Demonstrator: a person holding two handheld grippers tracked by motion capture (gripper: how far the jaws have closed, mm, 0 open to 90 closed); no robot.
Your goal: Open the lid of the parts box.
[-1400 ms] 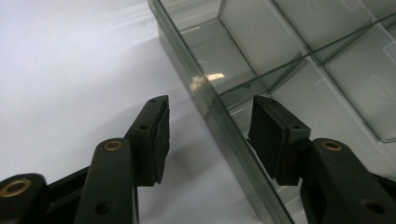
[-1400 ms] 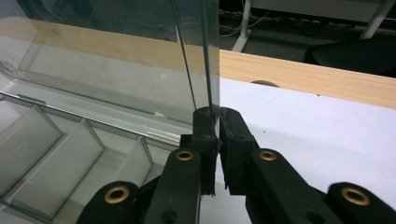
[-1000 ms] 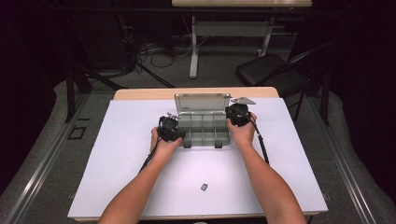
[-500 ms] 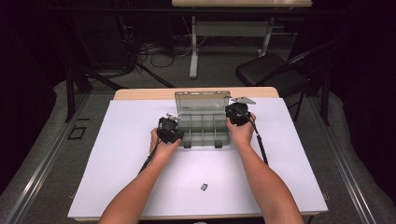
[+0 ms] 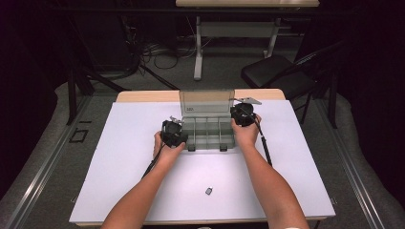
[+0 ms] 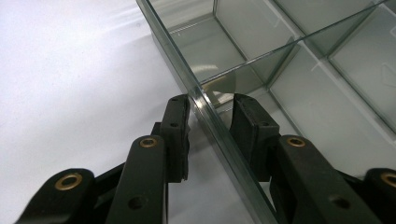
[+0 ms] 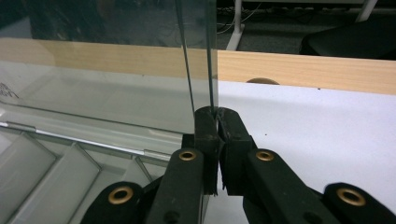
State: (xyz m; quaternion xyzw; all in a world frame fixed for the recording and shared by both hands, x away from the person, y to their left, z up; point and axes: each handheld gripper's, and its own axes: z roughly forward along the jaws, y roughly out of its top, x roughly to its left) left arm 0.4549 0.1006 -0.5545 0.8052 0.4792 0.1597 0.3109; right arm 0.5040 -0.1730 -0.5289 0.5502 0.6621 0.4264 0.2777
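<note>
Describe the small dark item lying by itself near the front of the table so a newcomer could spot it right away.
Start at the white sheet covering the table, then find the clear compartment box with its raised lid at mid-table. The small dark piece lies on bare sheet nearer the person, between the two forearms. It is tiny, dark and alone, unlike the large see-through box.

the left claw [image 6: 211, 109] straddles the side wall of the clear compartment box [image 6: 280, 60], one jaw outside touching it, the other inside, on the white desk [image 6: 70, 84]
</note>
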